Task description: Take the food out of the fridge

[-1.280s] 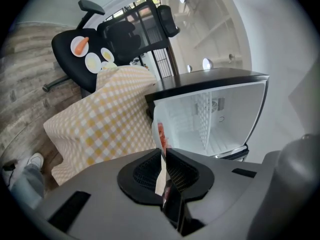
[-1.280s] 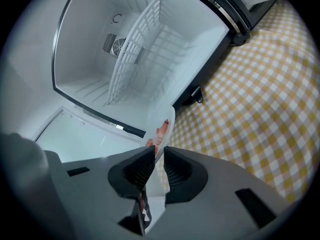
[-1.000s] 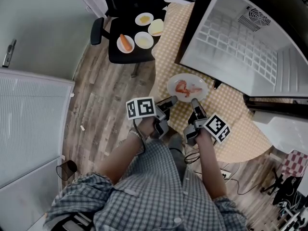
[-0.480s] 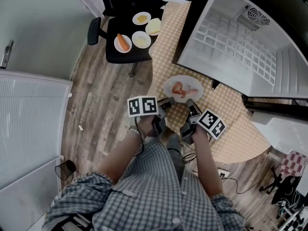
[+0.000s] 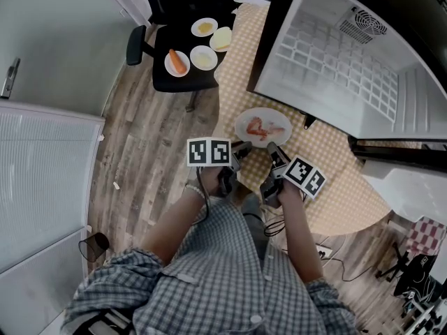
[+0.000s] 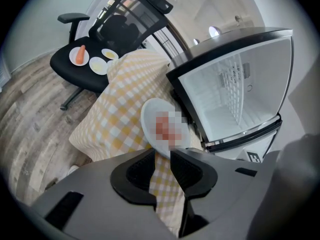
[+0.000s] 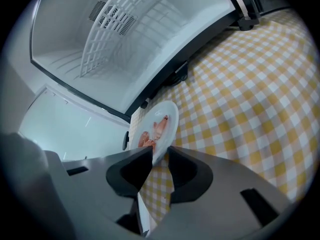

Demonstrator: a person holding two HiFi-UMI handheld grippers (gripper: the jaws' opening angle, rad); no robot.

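The fridge [image 5: 349,68] stands wide open on the checked table [image 5: 328,180], its white inside and wire shelf [image 5: 335,54] facing the person in the plaid shirt [image 5: 209,271]. Just in front of the fridge, flat on the yellow-and-white cloth, lies a white plate [image 5: 264,112] with some reddish-pink food [image 5: 260,126] on it. That puts the food outside the fridge, near its lower front edge. On the side of the plate away from the fridge, the person holds both tools low and close together. The left gripper [image 5: 244,146] points at the plate's near rim, and the right gripper [image 5: 270,147] sits just beside it, aimed at the same rim. Seen along its own jaws, the left gripper has them a narrow gap apart, with cloth showing through the gap and the plate's rim reaching the mouth at the tips. The right gripper looks much the same, jaws slightly parted, rim at the tips, cloth visible between them. I can't tell whether either pair actually touches the plate. Off to the left of the fridge, past the table's corner, a black office chair [image 5: 167,82] on the wood floor [image 5: 154,159] carries four small dishes, one with a carrot [image 5: 177,61].
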